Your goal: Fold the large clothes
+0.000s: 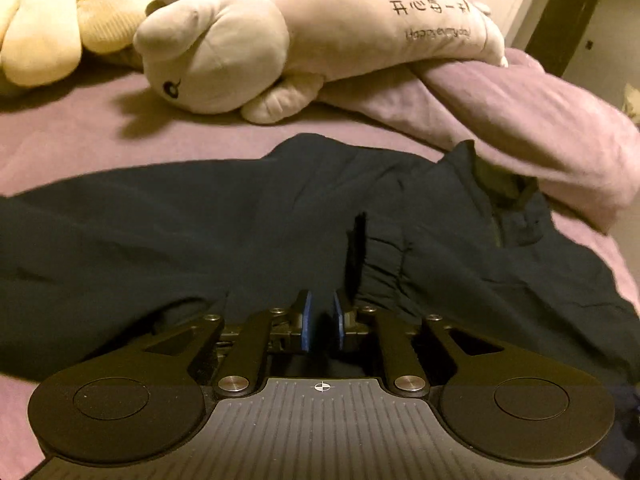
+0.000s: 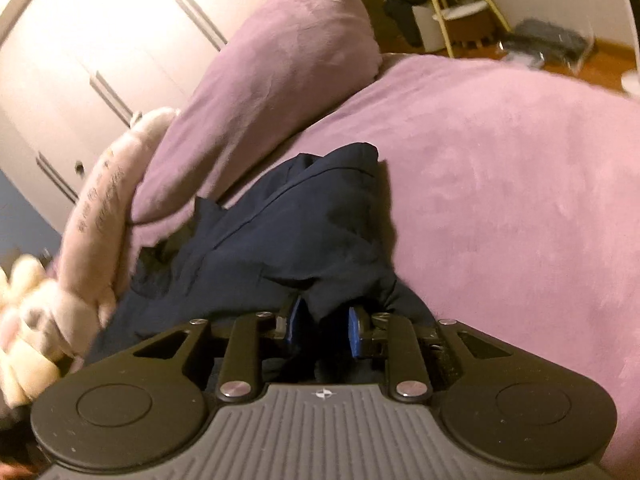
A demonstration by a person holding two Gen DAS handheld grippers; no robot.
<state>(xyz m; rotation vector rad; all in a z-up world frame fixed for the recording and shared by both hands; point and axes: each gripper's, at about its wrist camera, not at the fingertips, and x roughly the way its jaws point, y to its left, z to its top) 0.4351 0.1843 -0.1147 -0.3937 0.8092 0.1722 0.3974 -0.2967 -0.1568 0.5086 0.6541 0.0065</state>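
A large dark navy garment (image 1: 200, 220) lies crumpled across the purple bed sheet (image 1: 80, 136). In the left wrist view my left gripper (image 1: 322, 320) sits at the garment's near edge. Its blue pads are almost together, pinching dark cloth, and a thin fold stands up just beyond them. In the right wrist view the same garment (image 2: 304, 220) runs away from me in a bunched ridge. My right gripper (image 2: 325, 326) is shut on a thicker flap of its cloth, which hangs down between the blue pads. How the garment lies under the grippers is hidden.
A long grey plush toy (image 1: 248, 40) and a cream plush (image 1: 52, 20) lie at the far side of the bed. A rolled purple duvet (image 1: 540, 128) borders the garment's collar end. White wardrobe doors (image 2: 100, 40) stand behind. Bare purple sheet (image 2: 500, 200) spreads to the right.
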